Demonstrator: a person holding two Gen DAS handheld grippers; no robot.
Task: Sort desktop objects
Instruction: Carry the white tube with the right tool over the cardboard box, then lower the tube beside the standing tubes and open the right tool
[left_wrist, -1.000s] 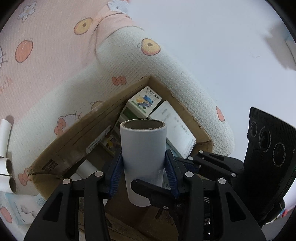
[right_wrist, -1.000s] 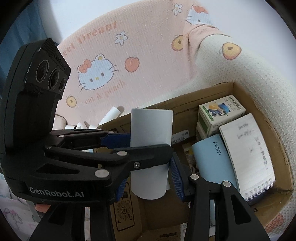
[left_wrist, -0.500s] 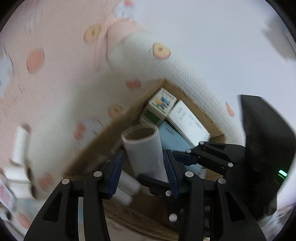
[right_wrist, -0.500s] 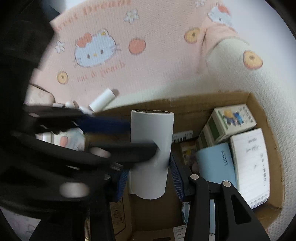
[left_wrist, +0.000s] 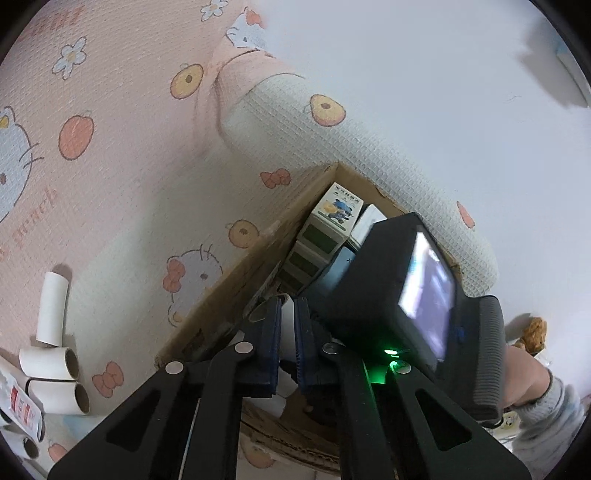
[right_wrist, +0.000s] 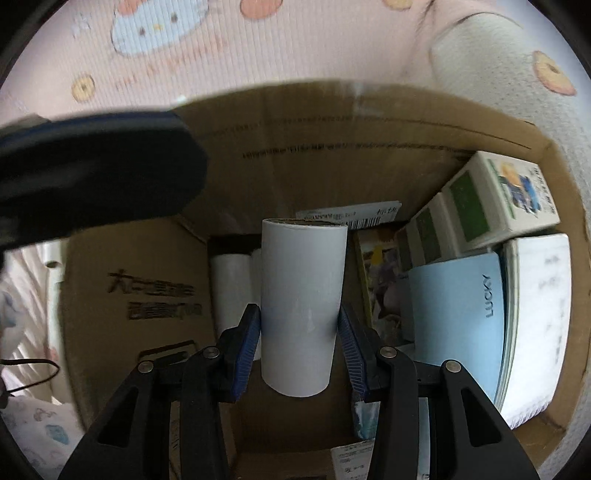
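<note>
Over the cardboard box (right_wrist: 369, 122), the right tool (right_wrist: 299, 325) squeezes a white paper tube (right_wrist: 301, 295) pointing lengthwise down into the box. Two more tubes (right_wrist: 231, 280) lie right below. The left tool (left_wrist: 288, 332) is closed and empty, just beside.

Both grippers share one build — matte black plastic arms with silver round screws at the joints, ending in blue ribbed pads. The left gripper (left_wrist: 287, 332) shows four screws, the right gripper (right_wrist: 300, 343) likewise. The right unit's black body carries a lit screen (left_wrist: 428, 280), a green light and a ribbed grey grip — the hand (left_wrist: 524, 376) there wears a light grey sleeve (left_wrist: 550, 417).
</note>
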